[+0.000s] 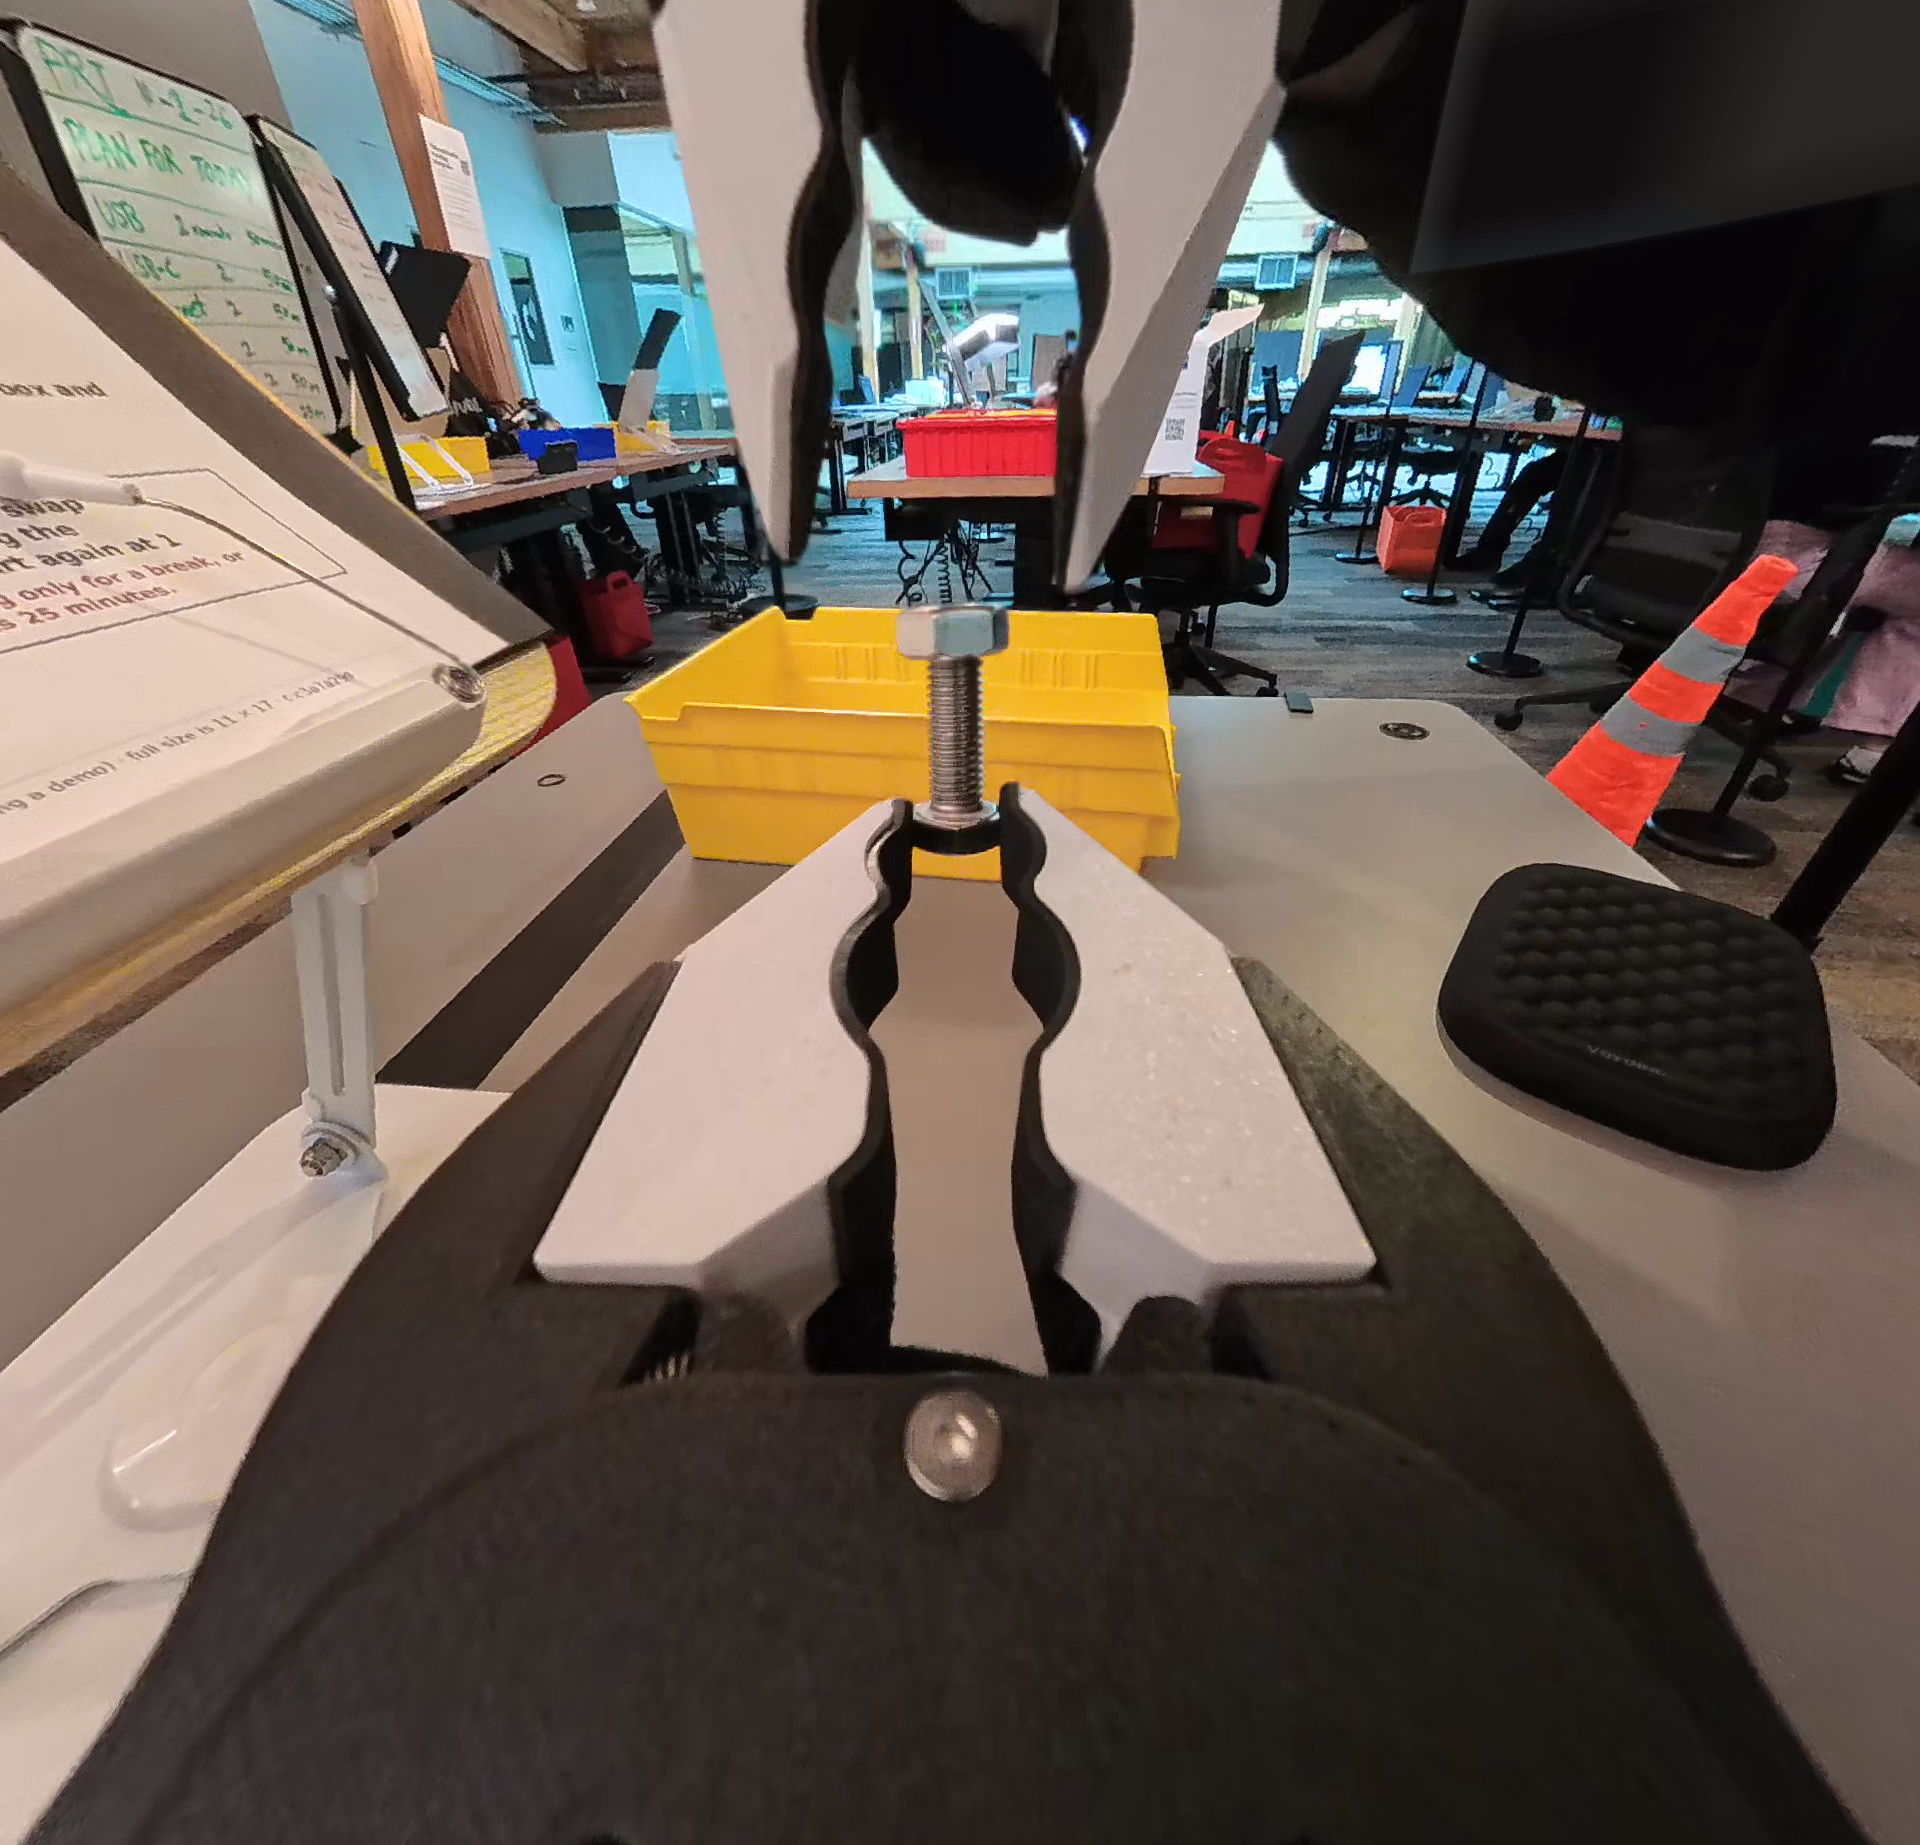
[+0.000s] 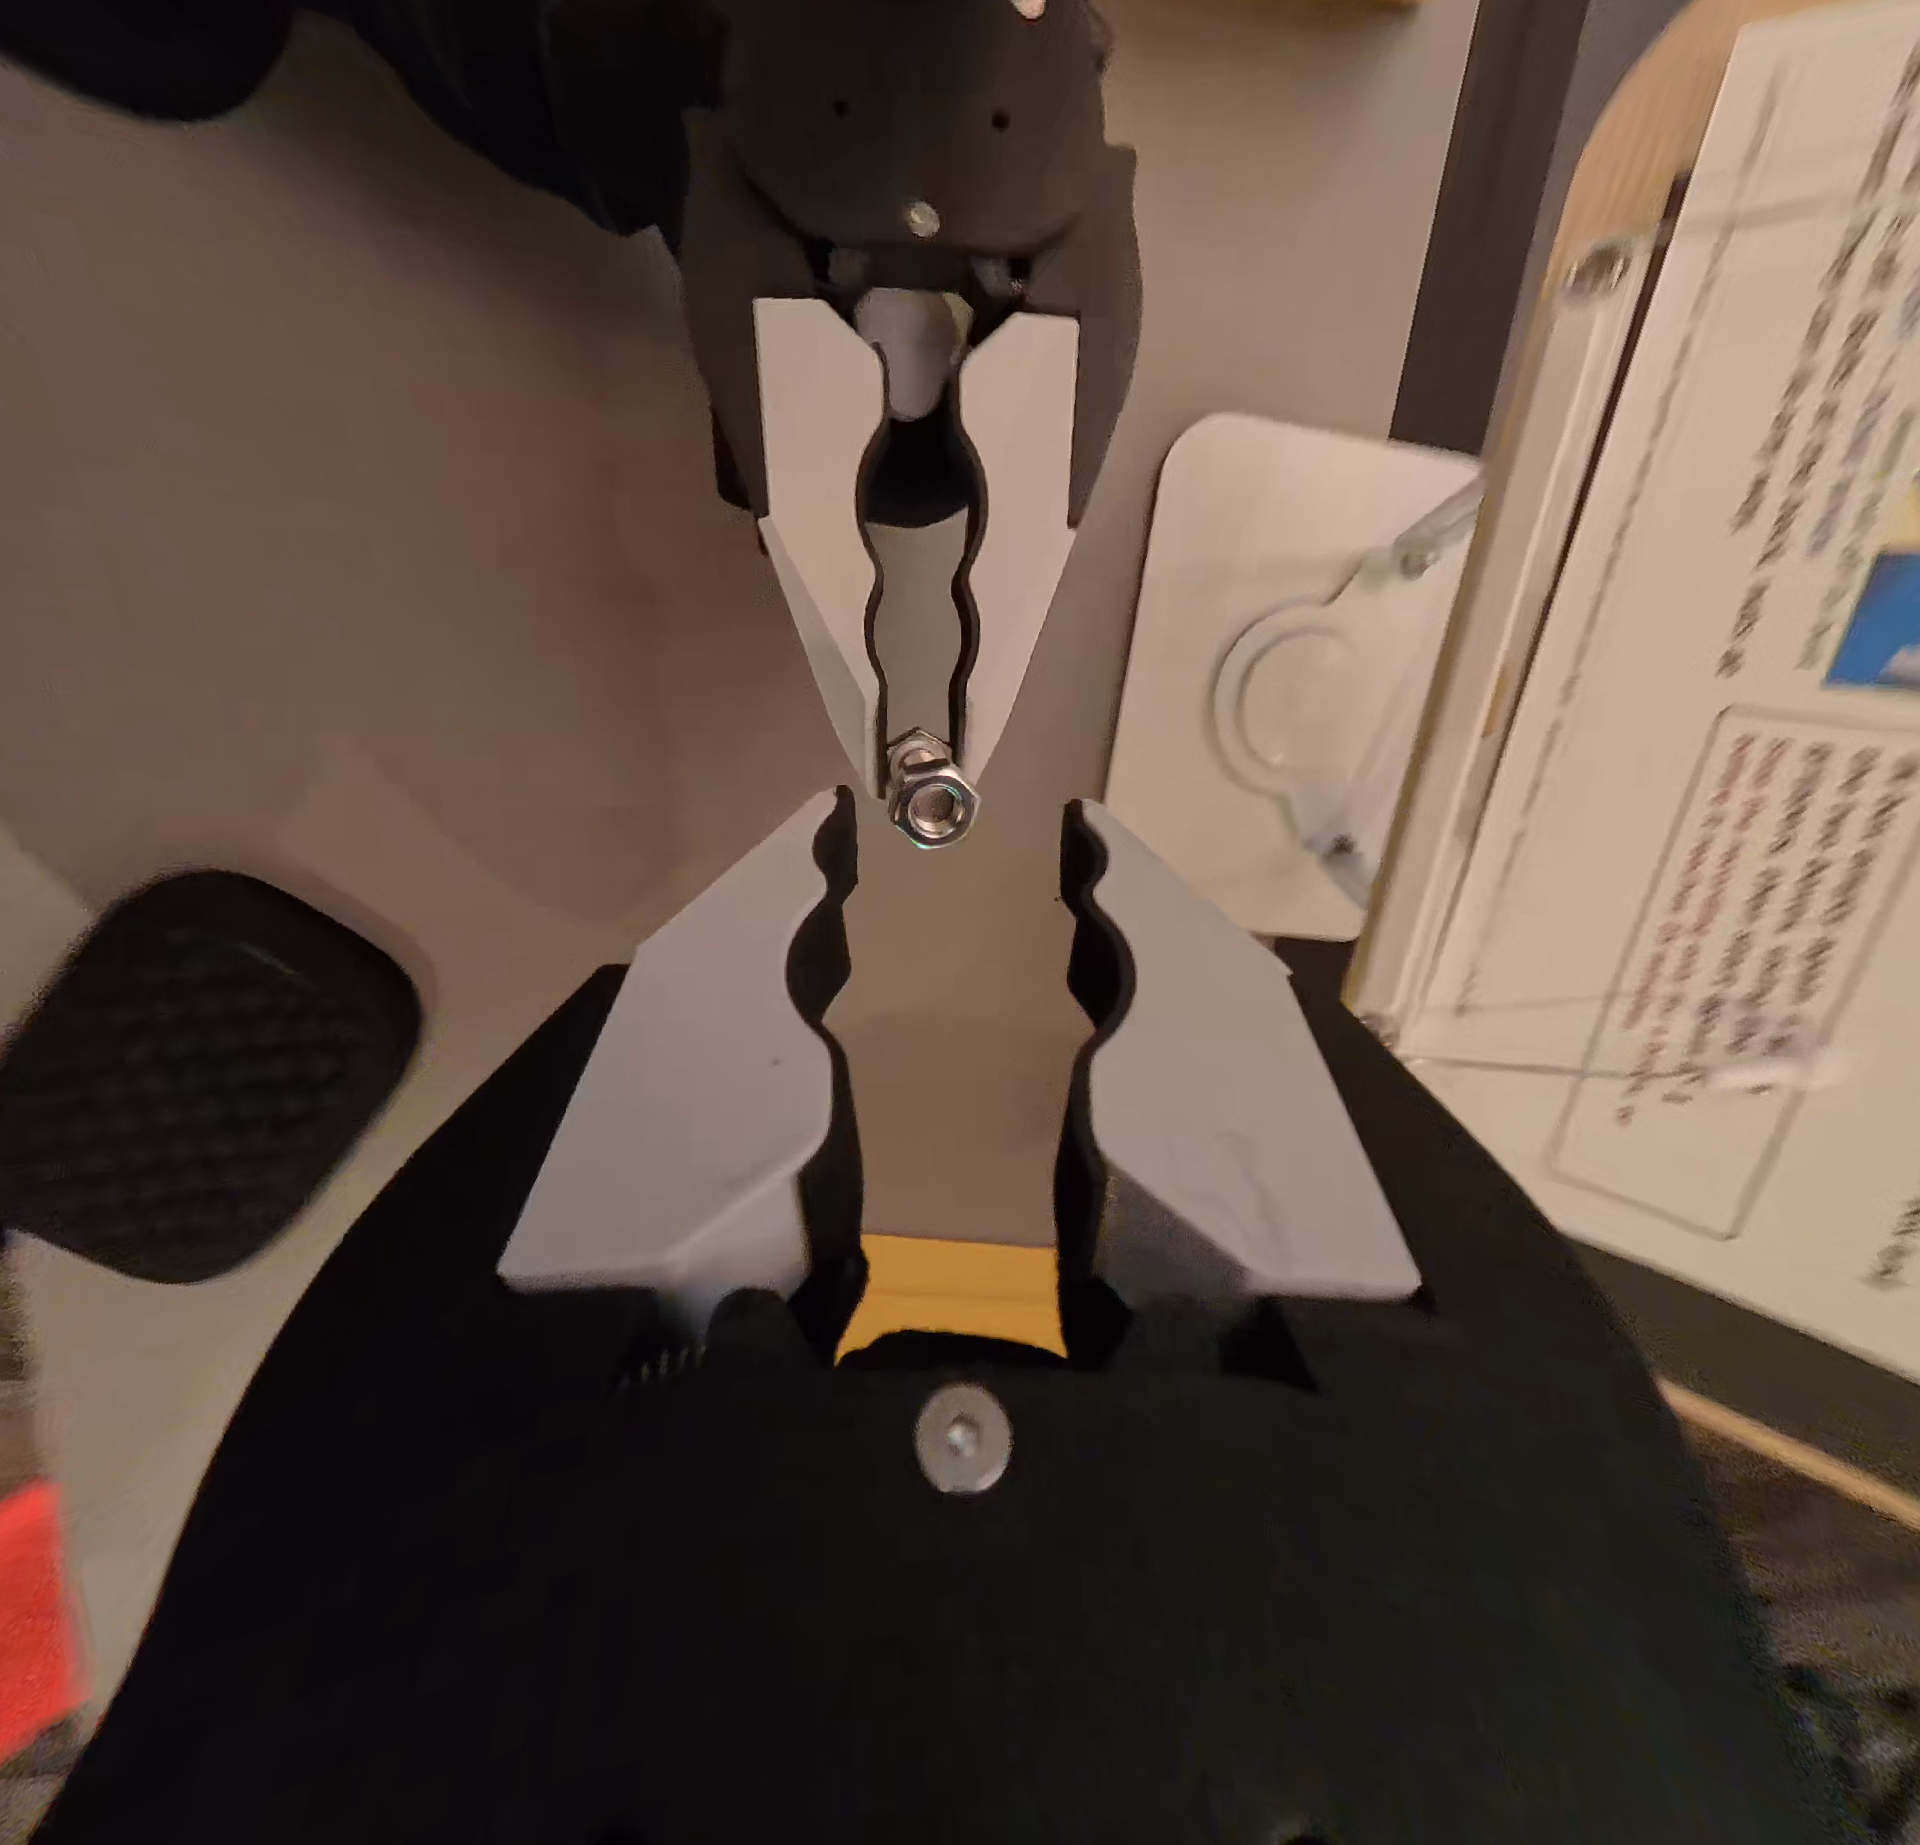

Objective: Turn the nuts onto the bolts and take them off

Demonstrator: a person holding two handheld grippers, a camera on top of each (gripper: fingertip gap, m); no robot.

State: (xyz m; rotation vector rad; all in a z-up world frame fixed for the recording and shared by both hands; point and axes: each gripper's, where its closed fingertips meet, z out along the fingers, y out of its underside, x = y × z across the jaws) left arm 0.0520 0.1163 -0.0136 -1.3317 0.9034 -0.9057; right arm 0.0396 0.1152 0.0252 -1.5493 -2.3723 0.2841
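My left gripper (image 1: 956,821) is shut on the lower end of a steel bolt (image 1: 954,730) and holds it upright above the grey table (image 1: 1340,860). A hex nut (image 1: 951,635) sits at the bolt's top end. My right gripper (image 1: 930,561) comes down from above, open, its fingertips just above the nut and to either side. In the right wrist view the right gripper (image 2: 958,806) is open around the nut (image 2: 935,808), seen end-on, without clear contact. The left gripper (image 2: 920,761) points toward the camera there, shut on the bolt.
A yellow bin (image 1: 790,746) stands on the table just behind the bolt. A black dimpled pad (image 1: 1631,1016) lies at the right. A tilted sign board on a white stand (image 1: 208,673) fills the left. An orange cone (image 1: 1673,694) stands on the floor beyond. There is about 5 cm between the tips of the two grippers.
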